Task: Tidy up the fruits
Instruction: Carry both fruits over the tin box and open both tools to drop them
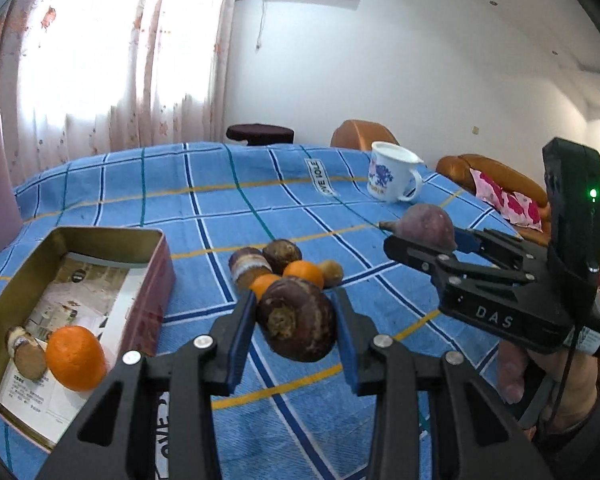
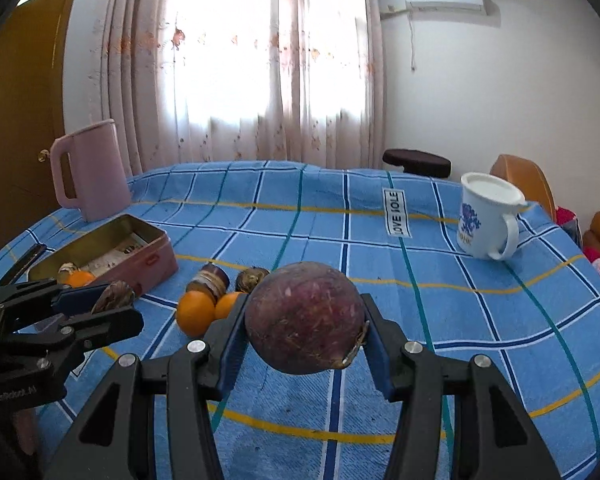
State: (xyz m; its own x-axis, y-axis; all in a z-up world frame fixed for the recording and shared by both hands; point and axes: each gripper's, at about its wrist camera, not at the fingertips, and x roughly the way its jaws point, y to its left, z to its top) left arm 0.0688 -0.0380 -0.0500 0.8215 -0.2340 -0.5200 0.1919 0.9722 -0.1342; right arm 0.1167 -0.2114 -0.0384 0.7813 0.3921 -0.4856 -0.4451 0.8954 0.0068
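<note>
My left gripper (image 1: 296,320) is shut on a dark brown round fruit (image 1: 298,320) and holds it above the blue checked cloth. My right gripper (image 2: 306,330) is shut on a large purple round fruit (image 2: 305,316), also held above the cloth; it shows in the left wrist view (image 1: 428,226) too. A pile of two oranges (image 1: 303,272) and several brown fruits (image 1: 282,254) lies on the cloth between them. An open pink tin (image 1: 150,280) at the left holds an orange (image 1: 75,357) and a brown fruit (image 1: 26,354).
A white enamel mug (image 2: 488,218) stands at the far right of the table. A pink jug (image 2: 92,170) stands behind the tin (image 2: 156,256). Orange sofas (image 1: 496,176) and a dark stool (image 1: 260,134) lie beyond the table edge.
</note>
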